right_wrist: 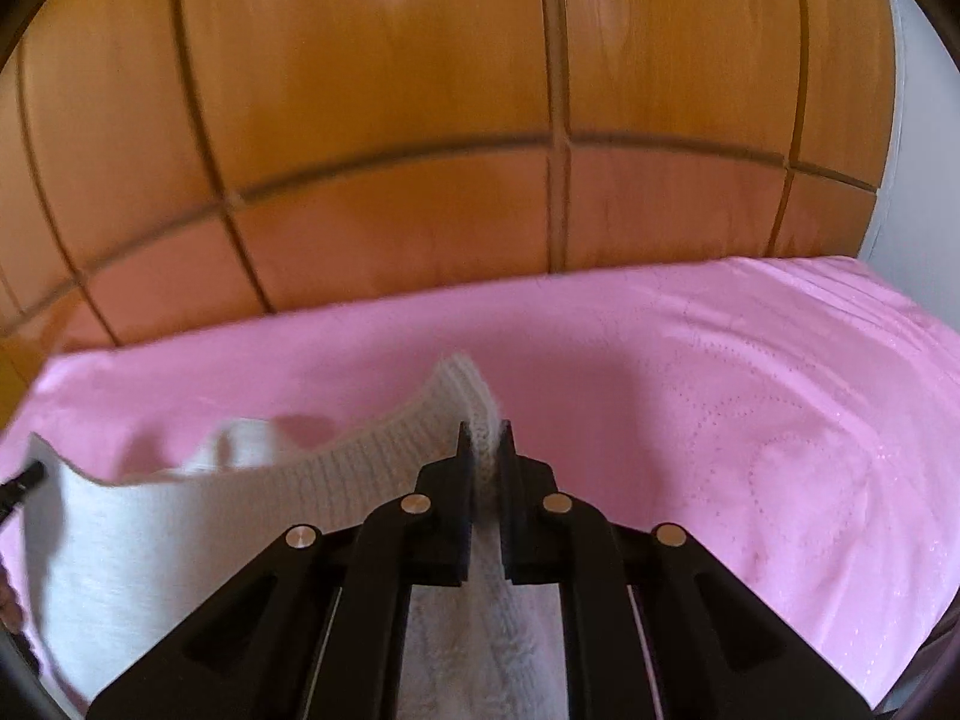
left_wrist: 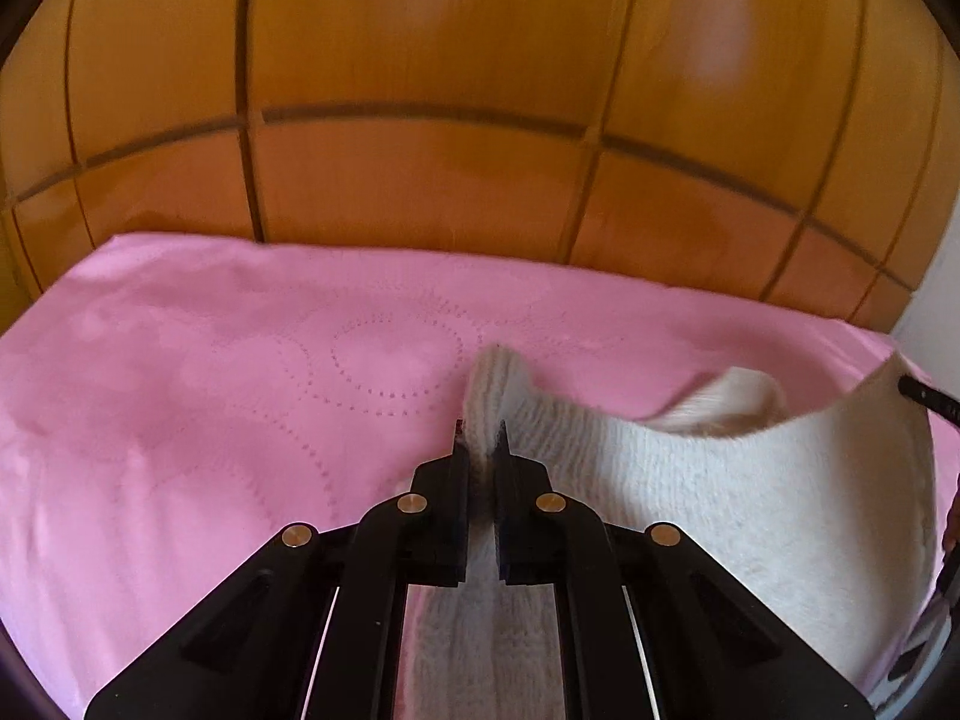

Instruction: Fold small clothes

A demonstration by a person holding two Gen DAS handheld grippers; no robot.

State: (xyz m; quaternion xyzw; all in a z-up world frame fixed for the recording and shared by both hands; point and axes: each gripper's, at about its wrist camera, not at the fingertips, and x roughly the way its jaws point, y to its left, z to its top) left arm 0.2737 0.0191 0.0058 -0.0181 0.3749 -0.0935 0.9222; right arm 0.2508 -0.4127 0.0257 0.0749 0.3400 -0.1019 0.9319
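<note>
A small white knitted garment hangs stretched between my two grippers above a pink sheet. My left gripper is shut on the garment's ribbed left corner. My right gripper is shut on the ribbed right corner of the garment. The garment's top edge sags in the middle, and its inner face shows behind the sag. The tip of the right gripper shows at the right edge of the left wrist view. The tip of the left gripper shows at the left edge of the right wrist view.
The pink sheet has stitched dotted circles and covers a bed or table. Behind it stands a glossy wooden panelled wall. A pale wall strip shows at the far right.
</note>
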